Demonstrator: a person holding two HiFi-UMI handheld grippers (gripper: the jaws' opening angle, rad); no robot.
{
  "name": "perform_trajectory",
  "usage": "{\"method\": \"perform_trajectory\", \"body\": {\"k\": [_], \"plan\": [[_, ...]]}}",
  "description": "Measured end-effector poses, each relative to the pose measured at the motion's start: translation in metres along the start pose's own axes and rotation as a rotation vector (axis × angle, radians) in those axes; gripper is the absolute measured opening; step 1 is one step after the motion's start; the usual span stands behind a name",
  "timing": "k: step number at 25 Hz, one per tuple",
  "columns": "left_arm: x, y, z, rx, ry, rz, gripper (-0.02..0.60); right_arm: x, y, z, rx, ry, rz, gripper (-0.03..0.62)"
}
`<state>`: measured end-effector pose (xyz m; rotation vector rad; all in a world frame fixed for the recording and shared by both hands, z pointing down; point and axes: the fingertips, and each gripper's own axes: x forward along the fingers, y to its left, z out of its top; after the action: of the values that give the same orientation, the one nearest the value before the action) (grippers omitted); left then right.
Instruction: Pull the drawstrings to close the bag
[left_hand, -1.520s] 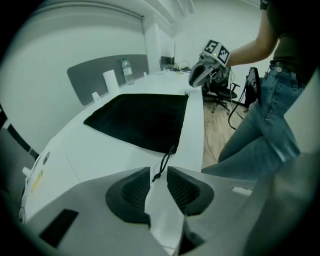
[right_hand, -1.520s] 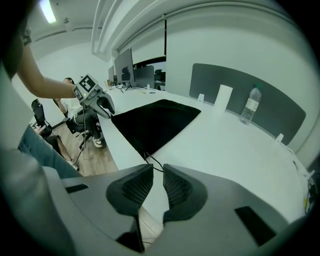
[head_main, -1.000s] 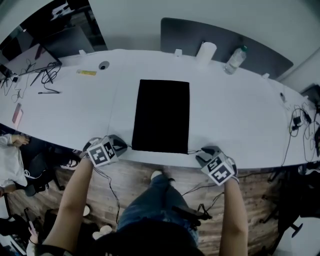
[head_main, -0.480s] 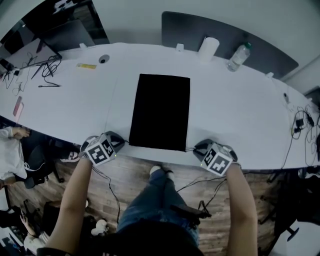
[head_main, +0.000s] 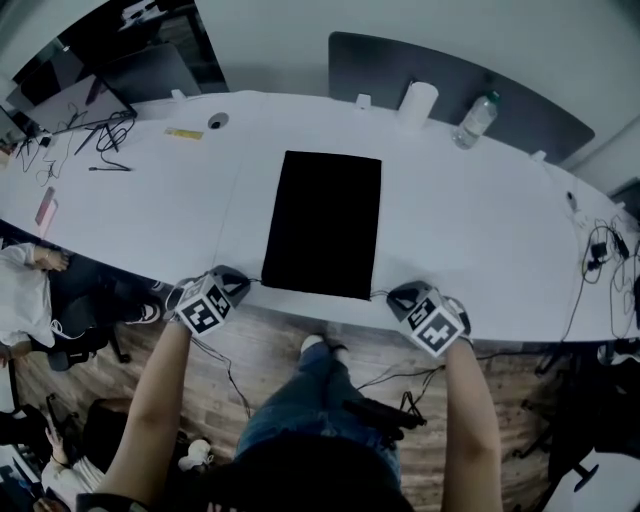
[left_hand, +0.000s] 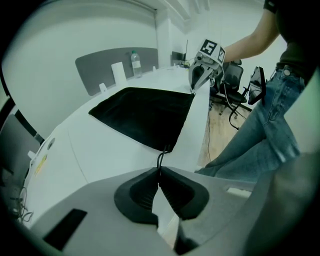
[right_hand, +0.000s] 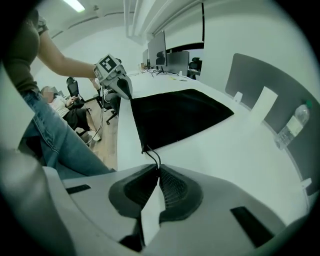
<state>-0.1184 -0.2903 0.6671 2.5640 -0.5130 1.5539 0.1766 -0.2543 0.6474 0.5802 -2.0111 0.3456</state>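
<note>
Your right gripper (head_main: 395, 295), gaping a second ago, is closing its jaws on the right drawstring (right_hand: 152, 157), your left gripper (head_main: 247, 284) pinches the left drawstring (left_hand: 161, 159), and the bag (head_main: 323, 224) lies flat at the table's (head_main: 480, 230) near edge, uncinched, so the pulling remains.

A flat, black, rectangular bag (head_main: 322, 224) lies spread on the white surface (head_main: 480, 230), 1 short end along the near edge. 2 thin black drawstrings (left_hand: 161, 159) leave its near corners, 1 each side.
</note>
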Motion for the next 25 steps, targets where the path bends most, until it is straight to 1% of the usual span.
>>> {"method": "perform_trajectory", "body": {"k": [2, 5, 9, 12, 14, 17, 20, 25], "plan": [[-0.007, 0.002, 0.002, -0.002, -0.023, 0.035, 0.017, -0.007, 0.001, 0.004, 0.001, -0.013, -0.029, 0.009], [-0.022, 0.01, 0.007, -0.029, -0.058, 0.088, 0.017, -0.018, -0.002, 0.012, 0.021, -0.048, -0.079, 0.009], [-0.036, 0.018, 0.019, -0.013, -0.099, 0.137, 0.017, -0.03, -0.01, 0.017, 0.066, -0.077, -0.149, 0.009], [-0.048, 0.026, 0.028, -0.015, -0.123, 0.183, 0.017, -0.041, -0.017, 0.019, 0.109, -0.097, -0.2, 0.009], [-0.056, 0.033, 0.034, -0.026, -0.147, 0.213, 0.017, -0.049, -0.022, 0.022, 0.137, -0.116, -0.232, 0.009], [-0.066, 0.039, 0.038, -0.055, -0.158, 0.242, 0.017, -0.06, -0.03, 0.026, 0.169, -0.151, -0.265, 0.009], [-0.075, 0.047, 0.044, -0.059, -0.178, 0.273, 0.017, -0.071, -0.038, 0.031, 0.174, -0.181, -0.291, 0.009], [-0.089, 0.061, 0.058, -0.045, -0.219, 0.324, 0.017, -0.09, -0.055, 0.042, 0.17, -0.217, -0.363, 0.009]]}}
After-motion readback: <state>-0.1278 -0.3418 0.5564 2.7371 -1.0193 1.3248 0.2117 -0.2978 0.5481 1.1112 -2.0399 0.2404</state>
